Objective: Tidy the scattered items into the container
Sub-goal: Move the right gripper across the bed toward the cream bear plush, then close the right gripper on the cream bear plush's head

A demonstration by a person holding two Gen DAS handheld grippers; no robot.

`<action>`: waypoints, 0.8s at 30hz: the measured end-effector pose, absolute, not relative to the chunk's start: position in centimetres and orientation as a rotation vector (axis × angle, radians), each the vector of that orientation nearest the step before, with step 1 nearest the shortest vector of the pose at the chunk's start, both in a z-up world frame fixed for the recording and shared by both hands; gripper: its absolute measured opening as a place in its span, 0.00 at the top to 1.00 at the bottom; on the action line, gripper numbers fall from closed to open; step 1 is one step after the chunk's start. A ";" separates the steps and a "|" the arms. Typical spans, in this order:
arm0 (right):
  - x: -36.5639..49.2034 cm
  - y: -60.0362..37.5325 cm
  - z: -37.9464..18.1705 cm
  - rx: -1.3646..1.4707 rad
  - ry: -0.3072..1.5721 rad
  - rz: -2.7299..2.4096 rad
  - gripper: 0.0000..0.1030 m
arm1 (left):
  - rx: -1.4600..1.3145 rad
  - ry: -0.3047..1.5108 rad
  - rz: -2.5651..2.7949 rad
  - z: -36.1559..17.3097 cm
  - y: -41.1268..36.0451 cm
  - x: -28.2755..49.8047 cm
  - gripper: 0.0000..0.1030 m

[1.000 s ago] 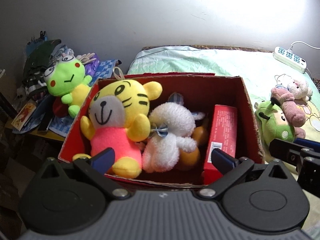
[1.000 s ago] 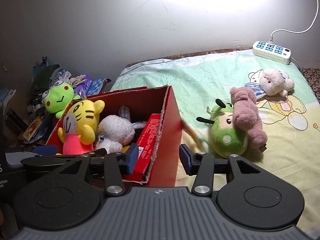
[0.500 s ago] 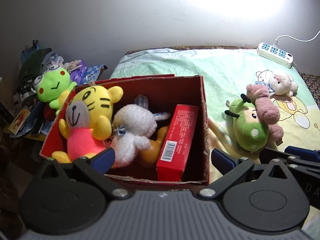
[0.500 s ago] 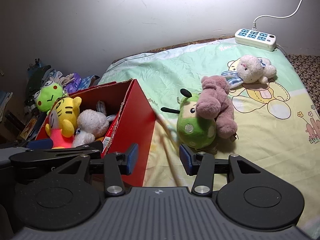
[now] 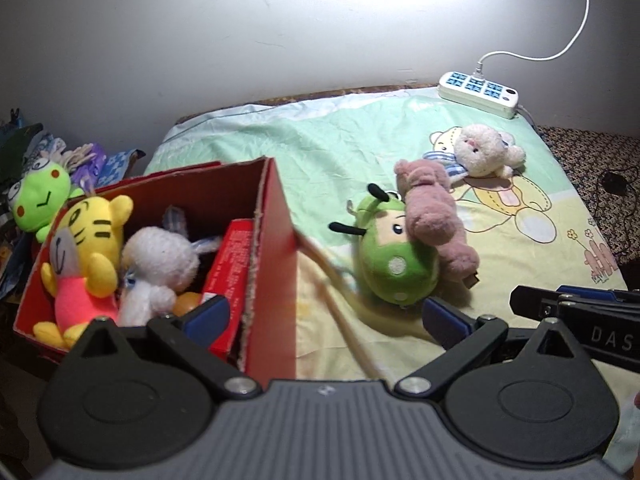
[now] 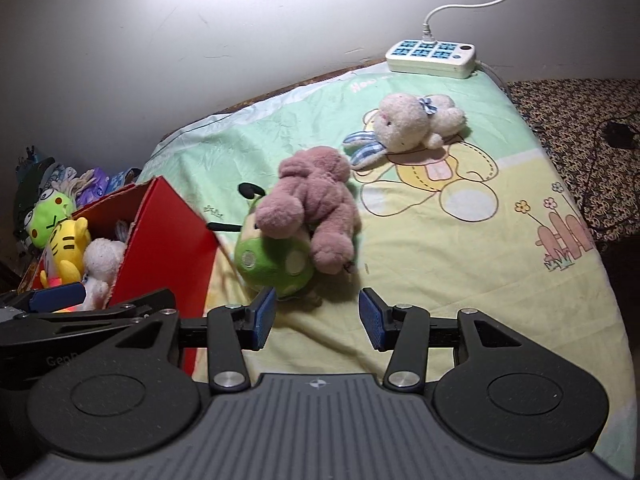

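Right gripper [image 6: 316, 316]: jaws parted, nothing between the pads, hovering just short of the green bug plush [image 6: 272, 256]. Left gripper [image 5: 324, 320]: jaws spread wide, empty, straddling the near corner of the red box [image 5: 276, 248].

Relative to the red box: formerly centred over its interior, now shifted out past its right wall, with the bedsheet [image 6: 440, 248] filling most of both views. Green bug plush just beside that wall; pink plush [image 6: 316, 208] lying across it, touching; white bunny plush [image 6: 404, 124] farther out, near the power strip [image 6: 432, 56]. Inside the box: yellow tiger plush [image 5: 88, 240], white plush [image 5: 160, 264], red carton [image 5: 232, 264].

Likely reading: one deposit complete, next pick beginning; three plush toys outstanding
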State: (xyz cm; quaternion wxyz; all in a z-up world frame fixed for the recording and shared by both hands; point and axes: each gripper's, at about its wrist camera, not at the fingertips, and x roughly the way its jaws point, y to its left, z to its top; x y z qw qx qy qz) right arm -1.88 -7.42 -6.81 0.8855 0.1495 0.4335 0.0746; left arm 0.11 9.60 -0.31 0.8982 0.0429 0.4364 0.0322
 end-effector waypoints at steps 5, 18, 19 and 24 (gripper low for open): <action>-1.1 -9.7 -8.3 0.309 0.938 0.127 0.53 | 0.059 0.920 -0.027 -2.0 7.6 0.8 0.01; 3.9 -12.3 -9.4 0.259 1.030 0.170 0.53 | 0.011 0.899 -0.184 -3.9 5.1 3.3 0.01; 4.6 -12.4 -9.5 0.251 1.034 0.173 0.52 | 0.006 0.898 -0.192 -4.0 5.1 3.6 0.01; 8.7 -14.2 -9.5 0.282 1.045 0.163 0.52 | -0.008 0.897 -0.205 -3.3 5.4 6.5 0.01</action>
